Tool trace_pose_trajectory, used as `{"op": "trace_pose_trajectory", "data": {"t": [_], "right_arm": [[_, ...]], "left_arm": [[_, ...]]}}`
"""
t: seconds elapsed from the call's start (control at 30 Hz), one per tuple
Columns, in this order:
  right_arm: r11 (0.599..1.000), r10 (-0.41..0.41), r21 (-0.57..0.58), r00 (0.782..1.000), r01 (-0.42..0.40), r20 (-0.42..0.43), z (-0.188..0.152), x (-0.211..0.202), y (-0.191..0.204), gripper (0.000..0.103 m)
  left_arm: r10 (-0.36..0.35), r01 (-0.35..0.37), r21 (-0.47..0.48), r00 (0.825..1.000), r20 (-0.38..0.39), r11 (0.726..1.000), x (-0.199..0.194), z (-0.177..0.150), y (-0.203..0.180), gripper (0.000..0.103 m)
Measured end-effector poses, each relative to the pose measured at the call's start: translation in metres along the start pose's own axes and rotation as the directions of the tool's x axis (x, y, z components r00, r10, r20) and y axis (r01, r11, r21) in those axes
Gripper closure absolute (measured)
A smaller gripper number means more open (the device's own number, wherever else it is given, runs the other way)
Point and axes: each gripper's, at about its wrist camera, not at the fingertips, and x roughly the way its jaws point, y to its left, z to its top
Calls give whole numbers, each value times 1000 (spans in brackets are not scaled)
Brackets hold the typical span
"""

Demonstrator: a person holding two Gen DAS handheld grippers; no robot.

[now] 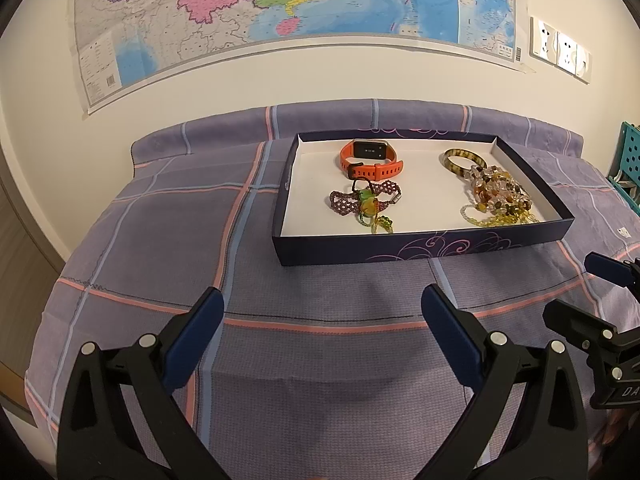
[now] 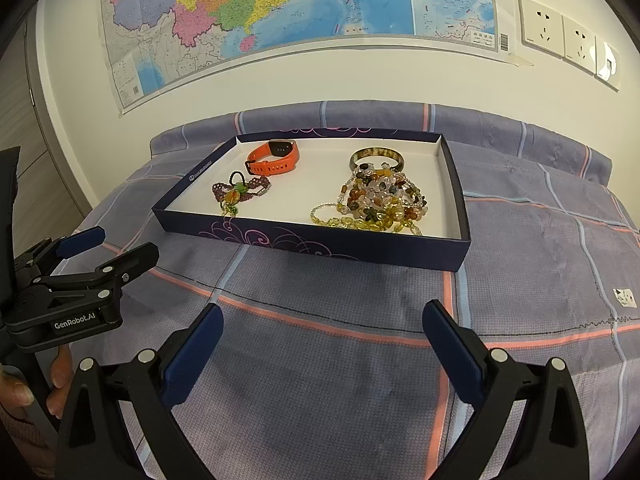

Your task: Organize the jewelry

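Observation:
A shallow dark blue box (image 1: 420,246) (image 2: 320,246) with a white inside lies on the purple checked cloth. In it are an orange smartwatch (image 1: 370,160) (image 2: 276,158), a purple beaded piece with green and orange beads (image 1: 366,202) (image 2: 236,194), a brown mottled bangle (image 1: 466,158) (image 2: 376,156) and a heap of amber and clear bead strands (image 1: 498,196) (image 2: 380,202). My left gripper (image 1: 322,314) hovers open in front of the box, holding nothing. My right gripper (image 2: 322,328) is open too, just to its right, also short of the box.
A map (image 1: 280,8) and wall sockets (image 2: 568,40) hang on the wall behind. A teal perforated crate (image 1: 628,160) stands at the right edge. A hand (image 2: 24,392) grips the left tool. Bare cloth (image 2: 540,240) stretches around the box.

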Motion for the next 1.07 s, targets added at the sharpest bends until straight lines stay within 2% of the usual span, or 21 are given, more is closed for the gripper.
{"op": "trace_pose_trajectory", "data": {"t": [0.47,0.73,1.07], "right_arm": [[1000,1,-1,1000,-1,4,1,-1,-1,7],[1000,1,-4,1000,-1,6,1,-1,-1,7],[999,-16,-35,1000,16,-6,0,-2,-5,7]], "left_arm": [[-3,3,4,1000,-2,1000,1,1,-2,6],[2,-2,18,1000,22,1000,-2,1,-4,6],[-26,26,1,998,-54,1000,12,-2,-3,6]]}}
